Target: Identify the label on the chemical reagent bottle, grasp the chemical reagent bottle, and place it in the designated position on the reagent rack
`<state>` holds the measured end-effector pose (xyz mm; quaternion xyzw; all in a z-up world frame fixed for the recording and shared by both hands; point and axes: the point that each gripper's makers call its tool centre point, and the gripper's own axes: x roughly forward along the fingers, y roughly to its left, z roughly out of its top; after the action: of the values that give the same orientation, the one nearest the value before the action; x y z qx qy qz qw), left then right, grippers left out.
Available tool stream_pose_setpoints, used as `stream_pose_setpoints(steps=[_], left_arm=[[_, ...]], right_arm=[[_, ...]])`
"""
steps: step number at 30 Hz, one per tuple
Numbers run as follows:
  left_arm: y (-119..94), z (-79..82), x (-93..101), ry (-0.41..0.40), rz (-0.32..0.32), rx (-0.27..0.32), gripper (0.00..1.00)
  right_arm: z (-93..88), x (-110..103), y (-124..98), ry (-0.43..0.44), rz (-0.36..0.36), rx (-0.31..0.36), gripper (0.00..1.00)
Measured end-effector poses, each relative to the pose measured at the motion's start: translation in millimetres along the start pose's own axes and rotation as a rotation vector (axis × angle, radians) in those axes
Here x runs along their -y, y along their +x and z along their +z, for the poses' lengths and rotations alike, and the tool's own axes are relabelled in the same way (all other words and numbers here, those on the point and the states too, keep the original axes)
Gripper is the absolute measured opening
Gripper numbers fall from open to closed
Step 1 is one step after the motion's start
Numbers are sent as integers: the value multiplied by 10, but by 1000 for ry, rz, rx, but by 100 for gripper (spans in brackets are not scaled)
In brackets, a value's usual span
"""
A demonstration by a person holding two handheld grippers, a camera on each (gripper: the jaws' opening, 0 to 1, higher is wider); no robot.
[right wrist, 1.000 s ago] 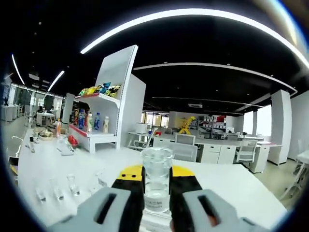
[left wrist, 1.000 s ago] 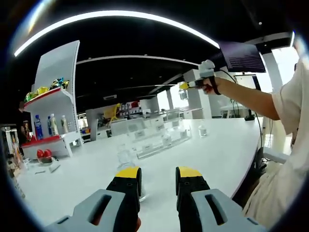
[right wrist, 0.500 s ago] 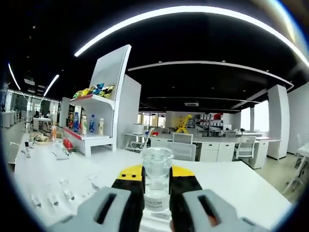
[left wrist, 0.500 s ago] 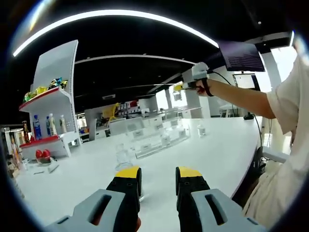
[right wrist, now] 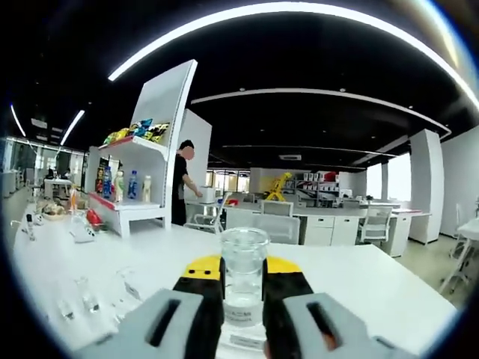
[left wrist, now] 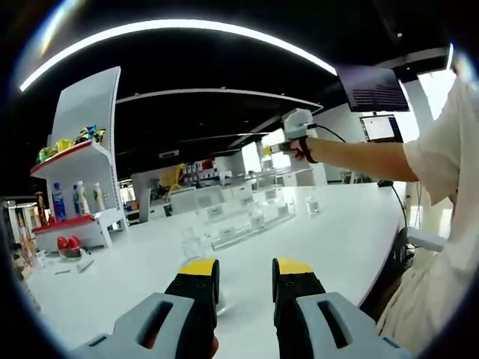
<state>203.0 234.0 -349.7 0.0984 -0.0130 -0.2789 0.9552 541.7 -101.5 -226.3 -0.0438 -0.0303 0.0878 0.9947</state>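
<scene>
In the left gripper view, a white display shelf (left wrist: 84, 161) stands at the far left end of the white bench (left wrist: 352, 239), with coloured packets on its upper board and drink bottles (left wrist: 78, 200) on the lower one; two red objects (left wrist: 67, 244) lie on the bench just below it. Toward the middle of the bench a clear glass bottle (left wrist: 193, 241) stands alone, and just beyond it stretches the clear acrylic reagent rack (left wrist: 238, 215), with small labels on its tiers. The left gripper (left wrist: 244, 271) hangs low over the near bench with its yellow-tipped jaws spread and nothing between them. Further right, the person's outstretched arm (left wrist: 359, 158) holds the right gripper (left wrist: 278, 143) high above the rack's far end.

In the right gripper view, the same shelf (right wrist: 150, 153) sits at the left, small clear bottles (right wrist: 84, 295) stand on the bench (right wrist: 374, 288) below it, and a person in dark clothes (right wrist: 182, 187) stands beside it. The right gripper's jaws are clamped on the chemical reagent bottle (right wrist: 244, 275), a clear glass bottle held upright in the air, its white label too blurred to read.
</scene>
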Motion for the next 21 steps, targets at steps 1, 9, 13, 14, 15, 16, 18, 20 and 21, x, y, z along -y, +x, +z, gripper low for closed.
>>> stream_pose_setpoints(steps=[1, 9, 13, 14, 15, 16, 18, 20, 21], left_arm=[[-7, 11, -3, 2, 1, 2, 29], [-33, 6, -62, 10, 21, -2, 29], [-32, 12, -54, 11, 19, -1, 29], [-24, 7, -48, 11, 17, -2, 29], [-16, -6, -42, 12, 16, -5, 29], [-6, -20, -38, 13, 15, -9, 29], [-2, -38, -37, 13, 14, -14, 29], [-6, -43, -42, 13, 15, -16, 29], [-10, -38, -51, 12, 18, -15, 29]], right_arm=[[-25, 5, 24, 0, -3, -3, 18], [-200, 82, 197, 15, -35, -16, 18], [-266, 113, 274, 10, -43, -18, 18], [-277, 120, 298, 17, -42, -15, 18], [-290, 124, 319, 26, -45, -11, 18], [-305, 120, 341, 26, -47, -10, 18], [-350, 121, 388, 19, -56, -17, 18], [-397, 124, 421, 15, -62, -23, 18], [-425, 126, 432, 13, -67, -28, 18]])
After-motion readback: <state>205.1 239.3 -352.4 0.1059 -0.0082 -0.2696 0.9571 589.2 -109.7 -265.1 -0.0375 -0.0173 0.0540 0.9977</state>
